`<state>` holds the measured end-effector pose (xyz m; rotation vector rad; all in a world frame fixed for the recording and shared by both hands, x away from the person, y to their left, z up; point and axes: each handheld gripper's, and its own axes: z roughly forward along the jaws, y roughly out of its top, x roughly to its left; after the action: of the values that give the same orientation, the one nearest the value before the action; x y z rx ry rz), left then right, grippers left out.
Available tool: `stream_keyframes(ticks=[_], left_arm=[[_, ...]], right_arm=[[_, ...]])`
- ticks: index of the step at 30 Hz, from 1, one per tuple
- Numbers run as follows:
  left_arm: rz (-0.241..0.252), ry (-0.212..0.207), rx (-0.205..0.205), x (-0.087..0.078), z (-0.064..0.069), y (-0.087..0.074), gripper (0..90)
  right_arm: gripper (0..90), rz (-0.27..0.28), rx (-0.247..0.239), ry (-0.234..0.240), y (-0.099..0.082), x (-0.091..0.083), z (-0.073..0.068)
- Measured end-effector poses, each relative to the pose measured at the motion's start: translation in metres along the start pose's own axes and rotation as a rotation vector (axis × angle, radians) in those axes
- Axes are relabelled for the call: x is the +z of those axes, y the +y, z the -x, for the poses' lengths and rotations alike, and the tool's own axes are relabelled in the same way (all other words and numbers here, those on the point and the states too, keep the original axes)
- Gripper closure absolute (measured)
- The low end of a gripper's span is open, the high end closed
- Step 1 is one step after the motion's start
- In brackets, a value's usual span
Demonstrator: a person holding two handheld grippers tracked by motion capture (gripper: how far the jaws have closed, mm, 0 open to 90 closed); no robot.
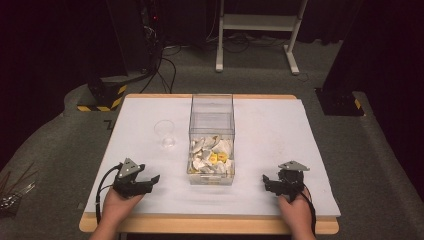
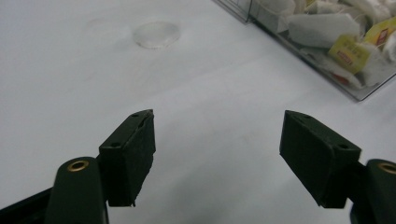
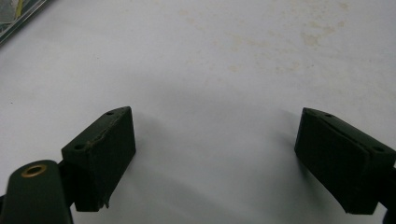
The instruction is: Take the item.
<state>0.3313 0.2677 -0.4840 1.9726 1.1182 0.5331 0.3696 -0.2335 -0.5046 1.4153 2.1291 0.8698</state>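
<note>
A clear plastic box [image 1: 211, 120] stands mid-table, its lower half holding several white tea bags [image 1: 210, 155] with yellow tags. The same box [image 2: 322, 74] reaches into the upper right of the left gripper view. To the box's left a small clear glass cup [image 1: 165, 134] stands upright; its round base [image 2: 157, 33] is seen ahead of the left jaws. My left gripper [image 1: 152, 179] rests near the front left of the table, open and holding nothing. My right gripper [image 1: 266, 181] rests at the front right, also open, with bare white table between its jaws in the right gripper view.
The white table top [image 1: 270, 135] has a wooden front edge. Faint brownish stains [image 3: 280, 42] mark the surface ahead of the right gripper. Beyond the table are a white stand [image 1: 257, 30], cables on the floor and dark equipment with yellow-black striped bases [image 1: 102, 97].
</note>
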Motion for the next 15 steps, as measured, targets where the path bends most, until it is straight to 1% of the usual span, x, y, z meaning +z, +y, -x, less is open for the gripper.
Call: stream_keyframes(ticks=[2, 3, 9, 10, 13, 15], left_arm=[[0.0, -0.001, 0.015, 0.001, 0.002, 0.002, 27.4], [0.005, -0.008, 0.014, 0.001, 0.003, 0.003, 27.4], [0.017, -0.017, 0.009, 0.002, 0.008, 0.008, 27.4], [0.024, -0.015, 0.014, 0.002, 0.01, 0.01, 27.4], [0.029, -0.016, 0.02, 0.0, 0.013, 0.013, 27.4], [0.036, -0.033, 0.018, -0.003, 0.018, 0.017, 27.5]], right_arm=[[12.4, 0.0, -0.001, -0.001, 0.0, 0.0, 0.0], [12.4, 0.001, -0.002, -0.001, 0.0, 0.0, 0.0], [12.4, 0.001, -0.001, -0.001, 0.0, 0.0, 0.0], [12.4, 0.0, 0.0, 0.0, 0.0, 0.0, 0.0], [12.4, -0.001, 0.0, 0.0, 0.0, 0.0, 0.0], [12.4, -0.001, 0.0, 0.001, 0.0, 0.0, 0.0]])
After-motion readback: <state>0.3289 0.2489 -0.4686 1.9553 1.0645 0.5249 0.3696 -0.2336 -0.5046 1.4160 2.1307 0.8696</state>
